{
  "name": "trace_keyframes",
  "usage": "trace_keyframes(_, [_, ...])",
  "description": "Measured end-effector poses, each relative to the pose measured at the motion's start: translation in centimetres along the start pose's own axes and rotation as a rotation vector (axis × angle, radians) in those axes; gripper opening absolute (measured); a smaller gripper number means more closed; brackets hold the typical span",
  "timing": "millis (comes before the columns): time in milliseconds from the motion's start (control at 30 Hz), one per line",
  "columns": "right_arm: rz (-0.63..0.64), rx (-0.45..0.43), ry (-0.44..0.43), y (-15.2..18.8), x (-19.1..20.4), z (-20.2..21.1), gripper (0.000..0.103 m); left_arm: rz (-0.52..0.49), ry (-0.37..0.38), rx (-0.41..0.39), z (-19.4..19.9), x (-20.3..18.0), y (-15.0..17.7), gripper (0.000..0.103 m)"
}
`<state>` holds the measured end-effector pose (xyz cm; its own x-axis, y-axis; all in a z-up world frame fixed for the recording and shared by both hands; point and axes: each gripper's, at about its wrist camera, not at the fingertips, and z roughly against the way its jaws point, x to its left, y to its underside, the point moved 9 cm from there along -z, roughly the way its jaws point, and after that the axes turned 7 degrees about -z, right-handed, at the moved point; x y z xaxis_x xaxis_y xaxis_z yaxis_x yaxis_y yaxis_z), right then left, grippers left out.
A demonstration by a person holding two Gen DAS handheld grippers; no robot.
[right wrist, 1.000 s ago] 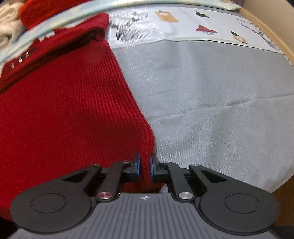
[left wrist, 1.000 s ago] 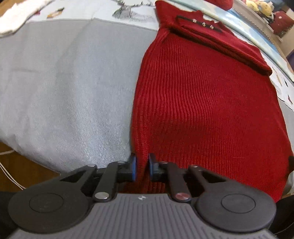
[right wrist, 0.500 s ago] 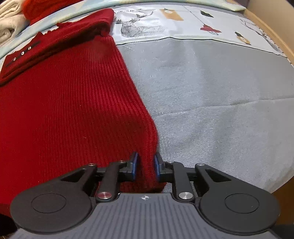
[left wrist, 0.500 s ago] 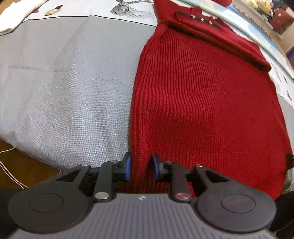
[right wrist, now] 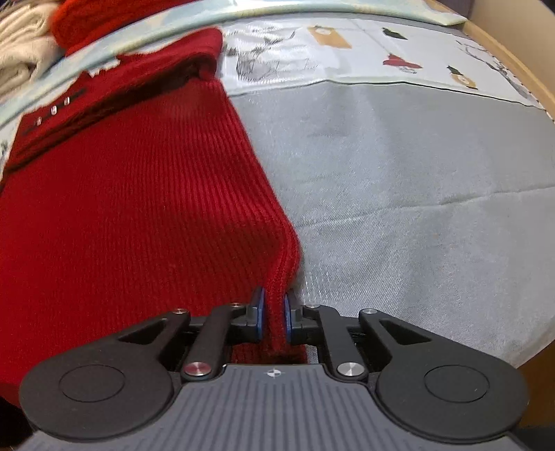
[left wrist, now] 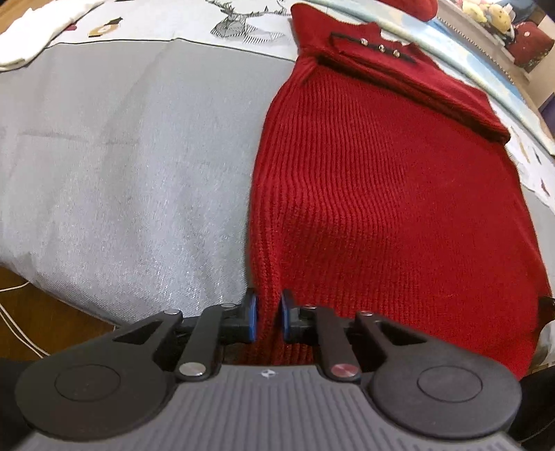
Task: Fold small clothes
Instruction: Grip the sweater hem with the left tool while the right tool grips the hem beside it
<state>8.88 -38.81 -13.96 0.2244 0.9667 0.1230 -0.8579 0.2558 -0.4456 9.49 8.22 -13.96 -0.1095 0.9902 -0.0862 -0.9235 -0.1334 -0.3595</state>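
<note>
A red ribbed knit sweater (left wrist: 381, 173) lies flat on the grey cloth (left wrist: 121, 156), its folded top with a dark button strip (left wrist: 373, 45) at the far end. My left gripper (left wrist: 267, 317) is at the near left corner of the hem; its jaws are closing and the blue pads press the knit between them. In the right wrist view the same sweater (right wrist: 121, 208) fills the left half. My right gripper (right wrist: 274, 317) is at the near right corner; its jaws are closing too, pinching a raised ridge of the hem.
A printed cloth with animal drawings (left wrist: 242, 24) borders the far side of the grey cloth (right wrist: 416, 208). Cream fabric (right wrist: 20, 66) and another red knit piece (right wrist: 104, 20) lie beyond it. The wooden edge (right wrist: 541, 357) shows at the near right, and a white cable (left wrist: 14, 319) at the near left.
Both grippers opened slightly half a second ago and have closed again on the hem corners. The right corner now stands up as a pinched ridge. Neither hand has shifted much.
</note>
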Motion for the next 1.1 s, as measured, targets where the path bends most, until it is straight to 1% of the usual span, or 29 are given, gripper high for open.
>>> trace_keyframes(67, [0.020, 0.007, 0.007, 0.08, 0.16, -0.23, 0.016, -0.007, -0.008, 0.007, -0.19, -0.02, 0.02, 0.015])
trace_keyframes(167, [0.046, 0.008, 0.015, 0.27, 0.46, -0.29, 0.016, -0.010, -0.013, 0.017, -0.49, -0.03, 0.01, 0.018])
trace_keyframes(267, [0.064, 0.005, 0.020, 0.36, 0.63, -0.26, 0.016, -0.014, -0.012, 0.020, -0.63, -0.04, 0.01, 0.018])
trace_keyframes(333, [0.064, 0.003, 0.020, 0.44, 0.68, -0.16, 0.016, -0.023, -0.016, 0.019, -0.69, -0.22, -0.09, 0.018])
trace_keyframes(400, [0.054, -0.003, 0.016, 0.32, 0.57, -0.02, 0.013, -0.024, -0.021, 0.007, -0.53, -0.30, -0.18, 0.014])
trace_keyframes(533, [0.018, -0.030, -0.001, -0.10, 0.23, 0.66, 0.011, -0.031, -0.021, -0.013, 0.02, -0.35, -0.14, 0.013])
trace_keyframes(800, [0.071, -0.010, 0.015, 0.33, 0.79, 0.20, 0.012, -0.045, -0.028, 0.017, -0.41, -0.59, 0.04, 0.014])
trace_keyframes(1100, [0.075, -0.008, 0.019, 0.46, 0.92, 0.16, 0.012, -0.045, -0.033, 0.024, -0.72, -0.67, -0.30, 0.016])
